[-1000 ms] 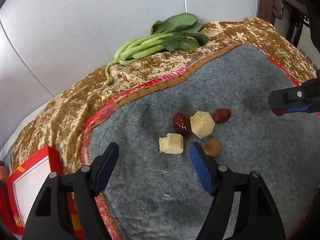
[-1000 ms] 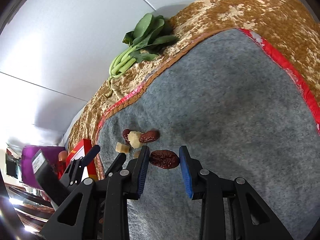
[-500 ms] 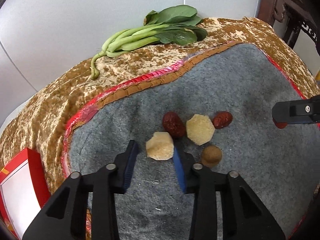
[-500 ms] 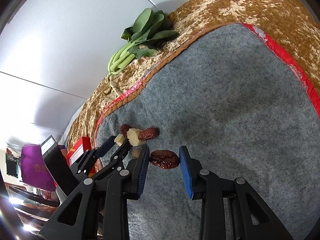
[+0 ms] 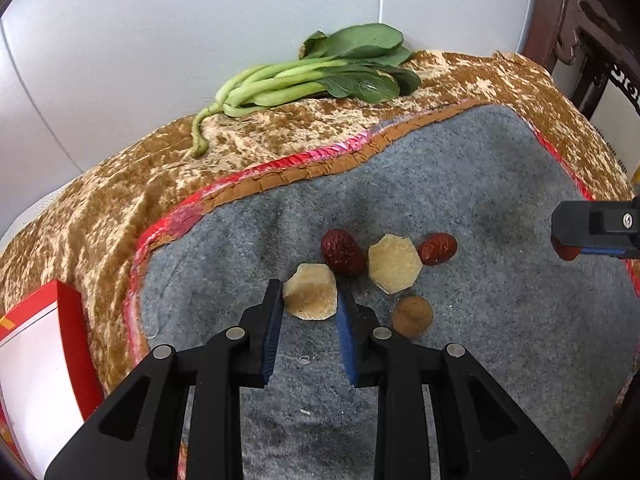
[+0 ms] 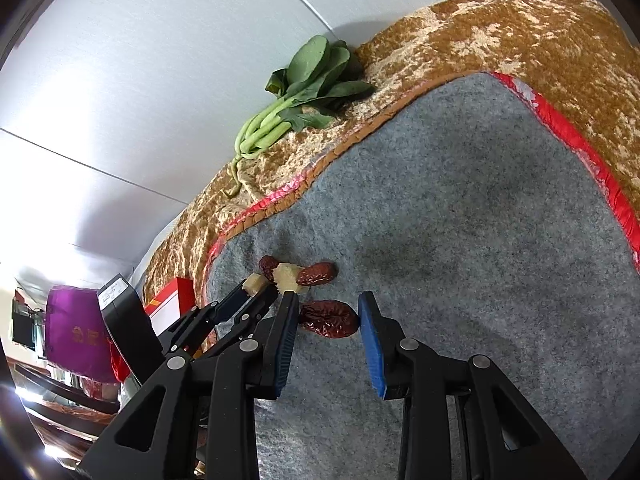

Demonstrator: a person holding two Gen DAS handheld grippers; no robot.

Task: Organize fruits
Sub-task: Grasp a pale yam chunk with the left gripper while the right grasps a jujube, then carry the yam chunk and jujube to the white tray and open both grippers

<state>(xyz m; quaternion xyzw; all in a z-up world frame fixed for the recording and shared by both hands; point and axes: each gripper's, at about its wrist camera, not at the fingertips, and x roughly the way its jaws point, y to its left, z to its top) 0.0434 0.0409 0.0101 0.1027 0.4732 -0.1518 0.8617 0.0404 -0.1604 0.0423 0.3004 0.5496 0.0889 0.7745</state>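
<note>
On the grey felt mat lie two red dates, a pale hexagonal block and a small brown round fruit. My left gripper is shut on a second pale hexagonal block, also seen in the right wrist view. My right gripper is shut on a wrinkled red date just above the mat, right of the cluster; it shows at the right edge of the left wrist view.
A bunch of green leafy stalks lies on the gold-brown cloth at the back near the white wall. A red and white box stands at the left. Dark wooden furniture is at the far right.
My left gripper moved forward and closed from wide open onto the pale hexagonal block, which turned as it was gripped. My right gripper kept hold of its date, nearly still.
</note>
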